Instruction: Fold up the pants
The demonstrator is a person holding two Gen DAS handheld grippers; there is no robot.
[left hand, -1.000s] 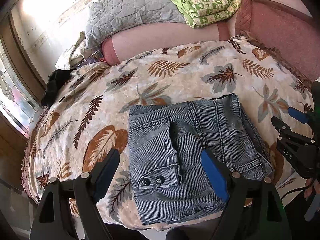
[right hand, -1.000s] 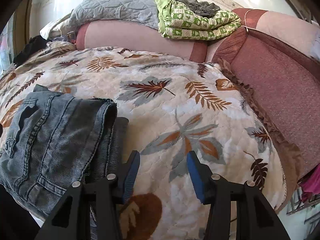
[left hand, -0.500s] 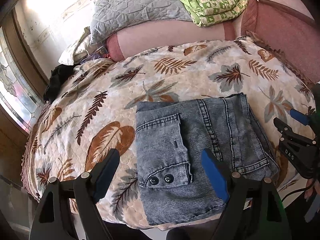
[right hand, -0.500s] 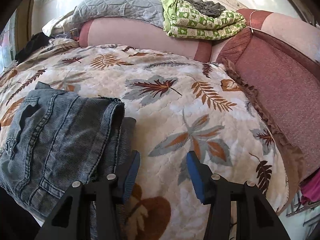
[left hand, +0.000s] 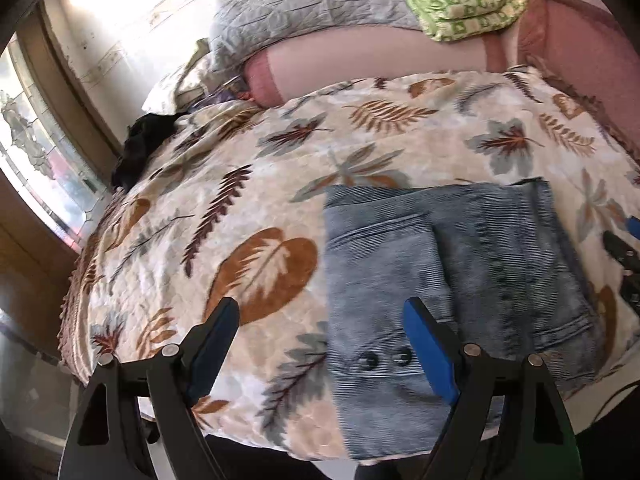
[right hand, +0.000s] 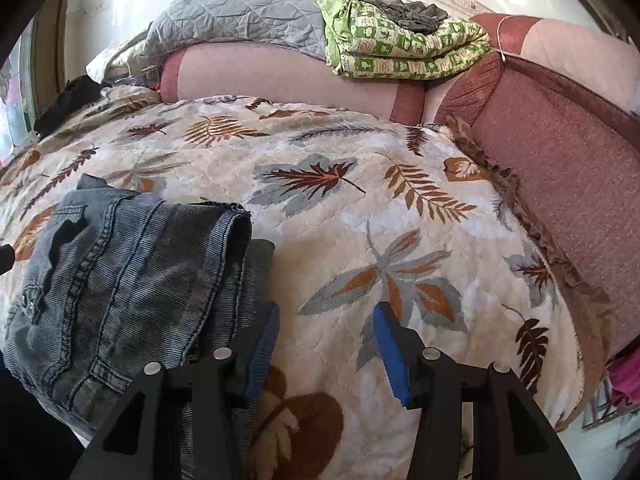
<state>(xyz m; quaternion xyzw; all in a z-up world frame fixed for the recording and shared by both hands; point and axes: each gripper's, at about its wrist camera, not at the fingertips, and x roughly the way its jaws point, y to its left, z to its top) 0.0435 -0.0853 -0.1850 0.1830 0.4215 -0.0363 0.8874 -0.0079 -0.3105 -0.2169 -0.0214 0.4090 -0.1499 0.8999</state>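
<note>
Looking through the left wrist view, I see the pants [left hand: 452, 280], blue-grey ribbed denim with dark stitched seams, folded into a thick rectangle at the near edge of the bed [left hand: 260, 200], whose quilted cream cover carries brown and grey leaf prints. Two dark buttons [left hand: 384, 359] sit on a flap near the front. My left hand-held gripper [left hand: 320, 344] hangs spread wide, its blue pads pinching nothing, one above the cover and one above the denim. In the right wrist view, the same pants [right hand: 120, 288] lie low on the left, layered edges stacked. My right hand-held gripper [right hand: 326, 344] is partly spread and empty, its left pad just beside the denim's edge. A green checked blanket [right hand: 404, 48] rests on the pink bolster [right hand: 280, 76] behind.
</note>
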